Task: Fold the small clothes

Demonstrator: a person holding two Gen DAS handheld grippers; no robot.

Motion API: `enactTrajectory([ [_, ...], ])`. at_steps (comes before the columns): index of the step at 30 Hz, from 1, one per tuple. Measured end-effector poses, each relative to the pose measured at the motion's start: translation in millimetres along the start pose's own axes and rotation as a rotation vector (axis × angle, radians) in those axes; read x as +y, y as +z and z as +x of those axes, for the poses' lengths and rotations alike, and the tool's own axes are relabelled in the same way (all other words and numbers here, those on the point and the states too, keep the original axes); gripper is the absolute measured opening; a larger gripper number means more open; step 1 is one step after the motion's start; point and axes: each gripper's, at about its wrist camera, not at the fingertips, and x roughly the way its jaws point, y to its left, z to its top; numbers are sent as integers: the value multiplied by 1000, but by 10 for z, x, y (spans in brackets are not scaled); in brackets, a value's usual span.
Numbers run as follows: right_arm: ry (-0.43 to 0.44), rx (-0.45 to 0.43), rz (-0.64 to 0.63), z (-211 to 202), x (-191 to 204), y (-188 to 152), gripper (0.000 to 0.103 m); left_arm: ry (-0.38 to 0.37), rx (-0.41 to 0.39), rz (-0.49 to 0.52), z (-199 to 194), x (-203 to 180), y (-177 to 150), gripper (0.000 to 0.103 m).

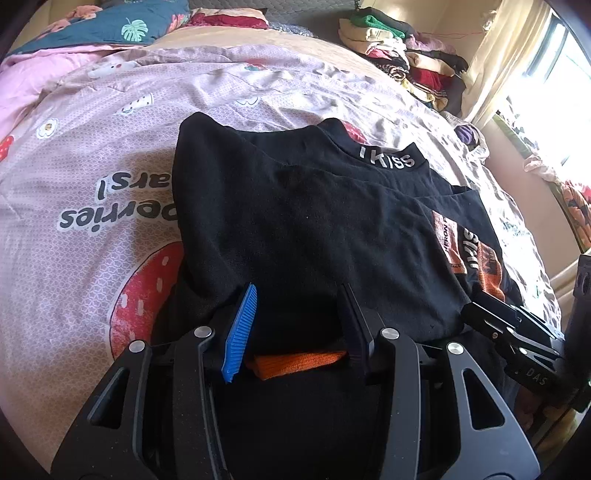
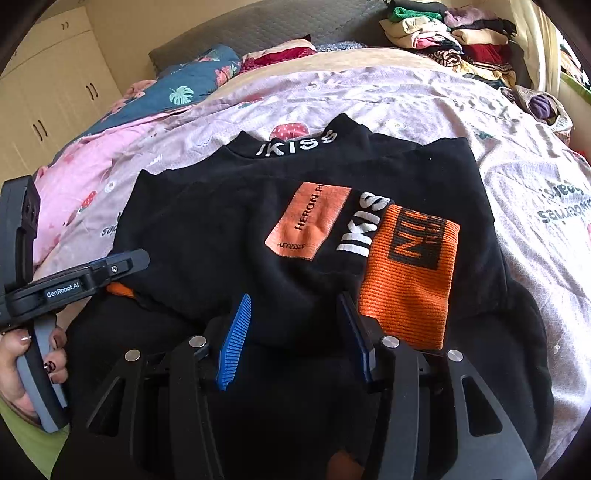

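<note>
A black sweatshirt [image 1: 314, 221] with "IKISS" on its collar lies partly folded on the bed, sleeves turned in over the body; it also shows in the right wrist view [image 2: 229, 221]. An orange ribbed cuff [image 2: 410, 277] lies on its right side beside an orange chest patch [image 2: 308, 221]. My left gripper [image 1: 299, 306] is open over the garment's near left edge, with another orange cuff [image 1: 299, 363] between its fingers. My right gripper [image 2: 295, 314] is open over the near hem, holding nothing. The left gripper also shows in the right wrist view [image 2: 122, 264].
The bed has a pink strawberry-print cover [image 1: 92, 192]. A teal floral pillow [image 1: 122, 26] lies at the head. A pile of clothes [image 1: 406, 55] is stacked at the far right by a curtain and window [image 1: 517, 66]. Cream wardrobes [image 2: 48, 81] stand at left.
</note>
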Motion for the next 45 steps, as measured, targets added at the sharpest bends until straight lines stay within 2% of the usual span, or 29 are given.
enactTrajectory([
  [5,24,-25,8,-107,19,29,54,-18,-3,-8,-29,-3,-2,45],
  [11,18,-46,-2,-196,56,29,60,-28,-14,-21,-83,-12,-4,47],
  [12,16,-51,-2,-212,56,35,65,-30,-16,-24,-99,-10,-2,47],
  [13,16,-60,-1,-231,57,35,75,-32,-17,-26,-111,-7,0,49],
  [14,17,-72,5,-265,52,36,79,-36,-19,-28,-128,-6,-4,50],
  [16,17,-82,15,-299,46,43,79,-46,-25,-34,-154,-9,-4,60],
  [20,22,-108,29,-384,36,53,91,-41,-33,-31,-200,-37,-14,63],
  [23,15,-118,34,-427,39,58,96,-39,-36,-34,-229,-44,-15,71],
  [28,-1,-127,33,-469,57,47,96,-34,-48,-39,-308,-40,-16,88],
  [31,-4,-133,36,-499,58,45,96,-20,-45,-23,-343,-81,-27,88],
  [33,-2,-135,37,-521,61,41,96,-13,-43,-16,-356,-105,-31,94],
  [45,-8,-184,28,-776,132,19,96,-17,-85,38,-625,-272,-80,94],
])
